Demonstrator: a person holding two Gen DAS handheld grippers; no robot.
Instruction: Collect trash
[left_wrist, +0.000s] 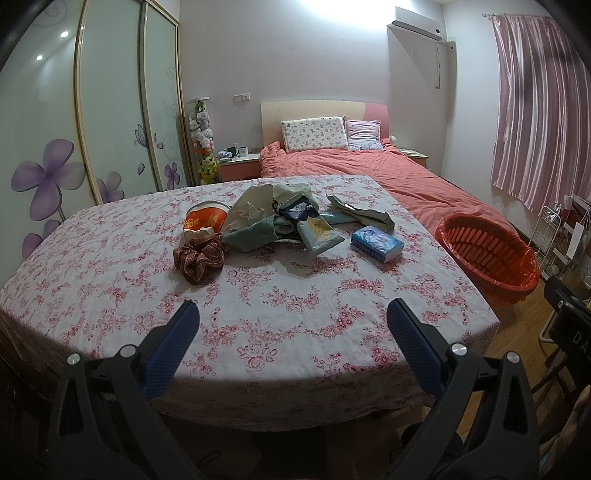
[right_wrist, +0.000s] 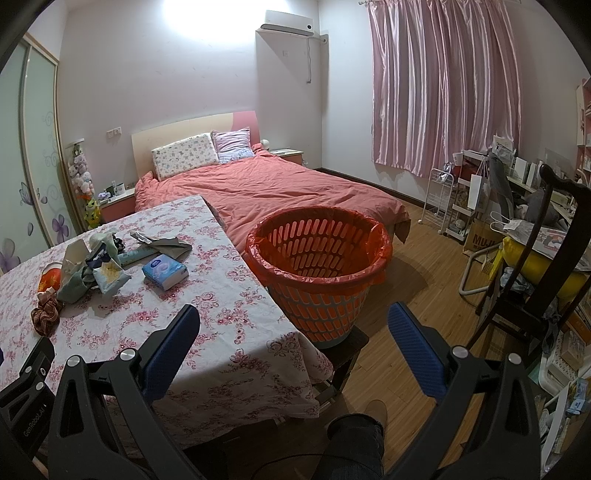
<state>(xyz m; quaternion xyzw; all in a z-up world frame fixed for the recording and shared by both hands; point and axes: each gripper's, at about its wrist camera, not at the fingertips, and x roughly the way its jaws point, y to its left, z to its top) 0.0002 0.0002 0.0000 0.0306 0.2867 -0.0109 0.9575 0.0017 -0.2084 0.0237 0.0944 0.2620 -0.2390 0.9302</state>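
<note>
Bedroom table under a floral cloth (left_wrist: 280, 325), trash heaped at its middle, collection not yet begun.

Left gripper (left_wrist: 293, 325) and right gripper (right_wrist: 293, 325) both spread wide and empty, poised at the near edge of the table, well apart from the heap. Crumpled wrappers and packets (left_wrist: 280, 218) piled mid-table; blue tissue pack (left_wrist: 376, 243) just beside the pile toward the basket; plaid scrunchie (left_wrist: 199, 258) and red-printed bowl (left_wrist: 203, 219) on the pile's far side from the basket. Orange-lined basket (right_wrist: 317, 254) raised on a stool beside the table's right edge, apparently empty. Step judged: approach. Next move likely to call for a reach forward, a close on one loose wrapper, then carriage sideways over the basket rim.
</note>
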